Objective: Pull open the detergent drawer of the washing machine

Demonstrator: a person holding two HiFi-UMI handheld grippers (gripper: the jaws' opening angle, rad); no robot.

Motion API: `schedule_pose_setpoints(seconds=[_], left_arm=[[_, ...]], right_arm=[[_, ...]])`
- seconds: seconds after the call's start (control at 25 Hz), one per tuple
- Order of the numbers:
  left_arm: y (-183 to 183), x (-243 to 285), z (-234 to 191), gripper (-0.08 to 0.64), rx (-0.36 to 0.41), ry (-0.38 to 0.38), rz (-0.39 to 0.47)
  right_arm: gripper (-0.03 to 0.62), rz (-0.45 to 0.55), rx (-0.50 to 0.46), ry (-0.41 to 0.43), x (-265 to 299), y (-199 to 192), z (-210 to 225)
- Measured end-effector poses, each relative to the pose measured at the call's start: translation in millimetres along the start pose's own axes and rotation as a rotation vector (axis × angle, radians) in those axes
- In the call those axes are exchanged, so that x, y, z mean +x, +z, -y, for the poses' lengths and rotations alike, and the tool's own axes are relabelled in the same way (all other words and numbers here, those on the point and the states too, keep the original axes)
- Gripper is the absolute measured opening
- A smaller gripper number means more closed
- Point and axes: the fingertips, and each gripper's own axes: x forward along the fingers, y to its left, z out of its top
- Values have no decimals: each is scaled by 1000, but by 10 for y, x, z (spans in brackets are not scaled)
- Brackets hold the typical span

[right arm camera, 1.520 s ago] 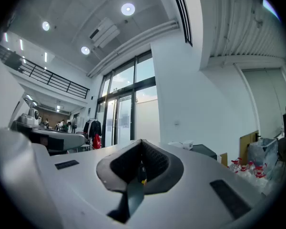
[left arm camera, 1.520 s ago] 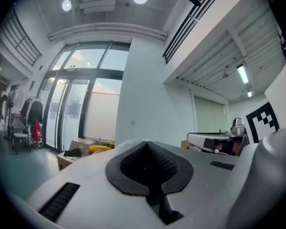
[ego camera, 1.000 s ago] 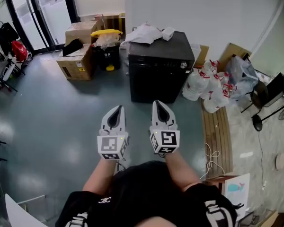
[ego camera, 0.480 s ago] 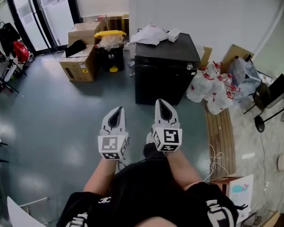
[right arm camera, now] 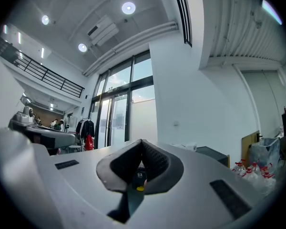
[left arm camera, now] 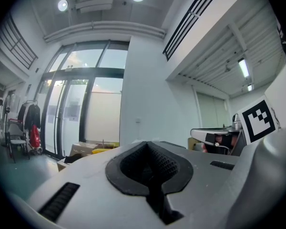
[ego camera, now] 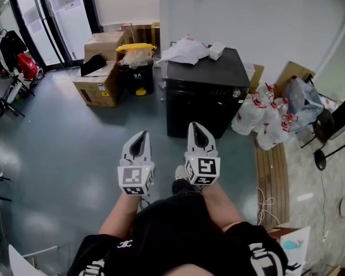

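The washing machine (ego camera: 207, 94) is a black box against the white wall, seen from above in the head view. Its front carries a control strip with a small knob (ego camera: 237, 94); the detergent drawer cannot be made out from here. My left gripper (ego camera: 139, 141) and right gripper (ego camera: 196, 131) are held side by side, pointing at the machine and well short of its front. Both are shut with nothing between their jaws. In the left gripper view the left gripper (left arm camera: 150, 163) shows closed tips, and the right gripper (right arm camera: 140, 163) shows the same in its own view.
White cloth and a small box (ego camera: 187, 50) lie on the machine's top. Cardboard boxes (ego camera: 100, 76) and a black bin with a yellow lid (ego camera: 137, 68) stand to its left. Bagged bottles (ego camera: 264, 117) and a wooden slat board (ego camera: 270, 171) are on its right.
The person has stepped forward, so the washing machine sits lower and closer in the head view. Both grippers moved ahead together and stay shut.
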Motion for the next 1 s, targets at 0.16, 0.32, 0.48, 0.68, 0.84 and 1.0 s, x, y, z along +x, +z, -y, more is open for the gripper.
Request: schedule_pose_setpoints(seconds=[0.16, 0.32, 0.48, 0.68, 0.84, 1.0], left_arm=[[-42, 549, -172, 2, -2, 19, -21], [-28, 1155, -331, 2, -7, 34, -35], [-76, 1764, -417, 2, -7, 37, -59], [-130, 2444, -526, 2, -14, 40, -76], [-145, 2955, -578, 2, -19, 39, -86], [-168, 3351, -615, 2, -24, 37, -91]], right_arm=[[3, -7, 11, 12, 528, -101, 220], [3, -24, 31, 17, 1109, -193, 487], [3, -41, 45, 27, 1654, -294, 770], [3, -65, 61, 33, 2246, -462, 1093], [3, -72, 70, 40, 2677, -526, 1342], [3, -88, 72, 43, 3002, -624, 1543]])
